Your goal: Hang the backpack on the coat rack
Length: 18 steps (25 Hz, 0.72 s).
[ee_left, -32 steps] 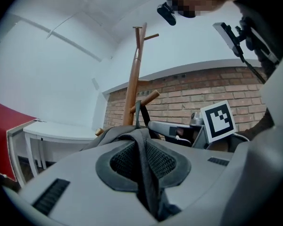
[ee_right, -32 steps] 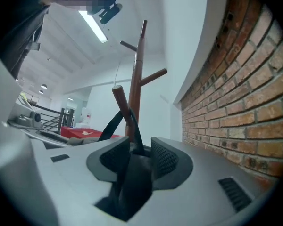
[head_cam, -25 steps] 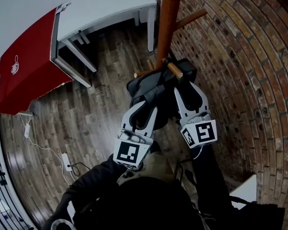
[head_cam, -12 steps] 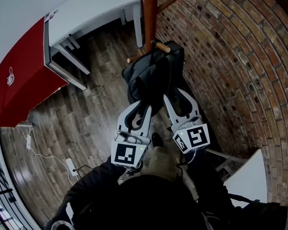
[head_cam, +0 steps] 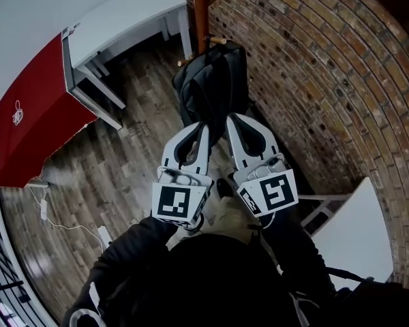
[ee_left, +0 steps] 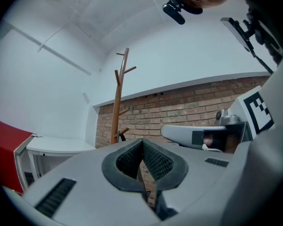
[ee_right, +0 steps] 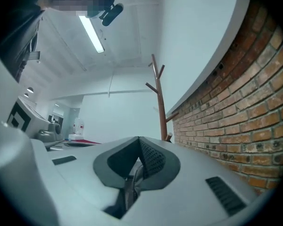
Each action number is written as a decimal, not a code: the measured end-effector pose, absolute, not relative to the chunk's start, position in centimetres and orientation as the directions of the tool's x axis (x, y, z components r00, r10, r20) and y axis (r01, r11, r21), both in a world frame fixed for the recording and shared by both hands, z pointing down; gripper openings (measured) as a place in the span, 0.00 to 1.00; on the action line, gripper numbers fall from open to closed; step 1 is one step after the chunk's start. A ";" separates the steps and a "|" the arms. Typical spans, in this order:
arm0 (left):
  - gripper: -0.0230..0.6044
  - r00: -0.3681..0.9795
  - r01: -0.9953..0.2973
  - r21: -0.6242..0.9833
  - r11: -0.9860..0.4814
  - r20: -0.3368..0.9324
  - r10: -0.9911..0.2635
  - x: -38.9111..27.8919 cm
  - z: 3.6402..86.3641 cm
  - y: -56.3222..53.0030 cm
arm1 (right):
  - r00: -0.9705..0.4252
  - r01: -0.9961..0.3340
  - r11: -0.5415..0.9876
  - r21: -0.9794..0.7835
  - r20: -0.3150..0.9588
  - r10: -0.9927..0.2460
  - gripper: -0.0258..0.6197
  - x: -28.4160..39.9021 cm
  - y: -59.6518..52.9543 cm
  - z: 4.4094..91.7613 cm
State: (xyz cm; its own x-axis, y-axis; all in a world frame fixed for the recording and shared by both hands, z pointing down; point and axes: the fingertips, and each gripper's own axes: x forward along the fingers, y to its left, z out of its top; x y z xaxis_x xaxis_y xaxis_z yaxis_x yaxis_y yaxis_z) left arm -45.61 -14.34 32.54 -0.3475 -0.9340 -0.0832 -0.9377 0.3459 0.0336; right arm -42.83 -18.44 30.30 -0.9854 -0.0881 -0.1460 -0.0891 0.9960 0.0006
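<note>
Backpack point(head_cam: 215, 90) hangs from a peg point(head_cam: 218, 40) on the rack point(head_cam: 200, 9), far side by the brick wall point(head_cam: 313, 67); the peg looks to carry its weight, so no support needed. Left claw point(head_cam: 201, 127) and right claw point(head_cam: 230, 118) sit on its near side, jaws just closed, nothing between them. Looks done.

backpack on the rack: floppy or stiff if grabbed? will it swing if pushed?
Likely floppy: the backpack sags in soft folds. It would probably swing if pushed, since it appears to hang from a peg of the rack. Weight unclear; contents hidden.
</note>
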 end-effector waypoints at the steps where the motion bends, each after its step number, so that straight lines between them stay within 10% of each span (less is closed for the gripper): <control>1: 0.05 -0.343 -0.939 0.023 0.342 -0.093 -0.935 -45.0 31.8 -13.7 | -0.984 -0.091 0.996 0.011 -0.155 -0.088 0.05 -42.3 -17.6 29.7; 18: 0.05 -0.339 -0.938 -0.015 0.346 -0.157 -0.927 -38.2 26.2 -3.2 | -0.970 -0.179 0.983 0.039 -0.175 -0.170 0.05 -32.7 -5.9 26.0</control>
